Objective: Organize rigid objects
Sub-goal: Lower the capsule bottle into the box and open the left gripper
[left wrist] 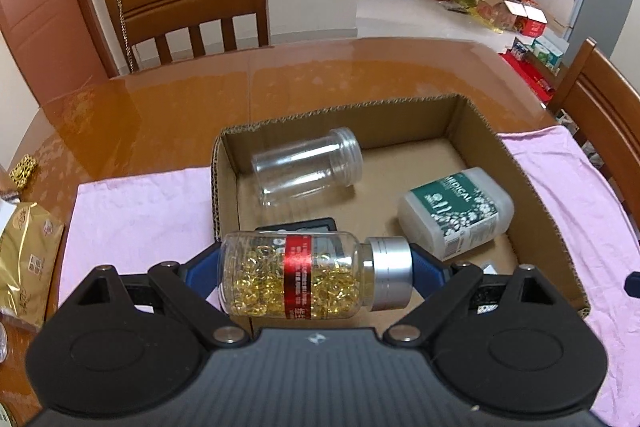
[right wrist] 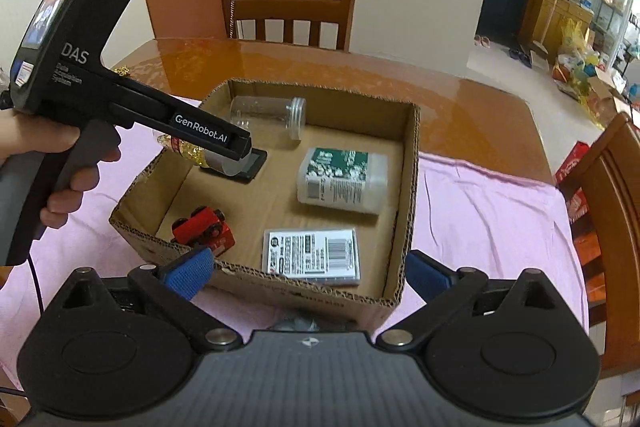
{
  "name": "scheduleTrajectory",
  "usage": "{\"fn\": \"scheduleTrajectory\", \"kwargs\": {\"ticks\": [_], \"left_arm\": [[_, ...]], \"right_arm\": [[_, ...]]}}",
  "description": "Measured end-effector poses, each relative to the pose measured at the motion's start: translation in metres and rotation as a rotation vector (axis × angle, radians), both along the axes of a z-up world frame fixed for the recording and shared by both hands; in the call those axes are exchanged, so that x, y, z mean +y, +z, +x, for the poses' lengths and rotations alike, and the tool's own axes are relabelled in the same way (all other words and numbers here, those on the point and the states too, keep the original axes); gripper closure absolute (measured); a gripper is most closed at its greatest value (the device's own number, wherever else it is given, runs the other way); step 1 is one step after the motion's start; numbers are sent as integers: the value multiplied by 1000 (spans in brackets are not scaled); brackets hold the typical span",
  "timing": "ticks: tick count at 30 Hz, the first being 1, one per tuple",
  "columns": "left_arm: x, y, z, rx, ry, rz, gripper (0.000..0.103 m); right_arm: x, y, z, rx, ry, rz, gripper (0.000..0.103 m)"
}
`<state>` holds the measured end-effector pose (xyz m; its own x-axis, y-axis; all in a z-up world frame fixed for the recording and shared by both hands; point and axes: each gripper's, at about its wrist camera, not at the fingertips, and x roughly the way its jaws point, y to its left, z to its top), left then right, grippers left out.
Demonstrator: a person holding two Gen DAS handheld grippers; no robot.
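Left gripper (left wrist: 316, 273): fingers clamping a clear capsule bottle (left wrist: 296, 275), red label band, silver cap, lying sideways over the cardboard box (right wrist: 412, 163) near its left wall, lower centre of the left view. Right gripper (right wrist: 308, 269): blue-padded fingers standing apart, empty, at the box's near corrugated edge. Box floor at centre lying open between a clear empty jar (left wrist: 306, 167), a white "MEDICAL" bottle (left wrist: 456, 211), a red toy vehicle (right wrist: 202, 225) and a barcoded card pack (right wrist: 312, 257). Pink cloth (right wrist: 488, 211) covering the glossy table (left wrist: 240, 87).

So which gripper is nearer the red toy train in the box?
Right. The right gripper hangs open at the box's near wall, just beside the toy train; the left gripper holds the pill bottle farther back.
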<state>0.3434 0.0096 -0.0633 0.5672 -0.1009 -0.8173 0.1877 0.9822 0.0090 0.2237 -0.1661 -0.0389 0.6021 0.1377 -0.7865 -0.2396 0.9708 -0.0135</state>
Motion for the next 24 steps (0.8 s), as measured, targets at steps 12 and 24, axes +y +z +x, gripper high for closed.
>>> {"fn": "scheduleTrajectory", "kwargs": {"ticks": [12, 24], "left_arm": [[-1, 20, -14, -107, 3, 19, 3], [10, 29, -60, -132, 2, -20, 2]], "right_arm": [[-13, -12, -6, 30, -47, -2, 0], [-35, -22, -16, 56, -122, -13, 0]]}}
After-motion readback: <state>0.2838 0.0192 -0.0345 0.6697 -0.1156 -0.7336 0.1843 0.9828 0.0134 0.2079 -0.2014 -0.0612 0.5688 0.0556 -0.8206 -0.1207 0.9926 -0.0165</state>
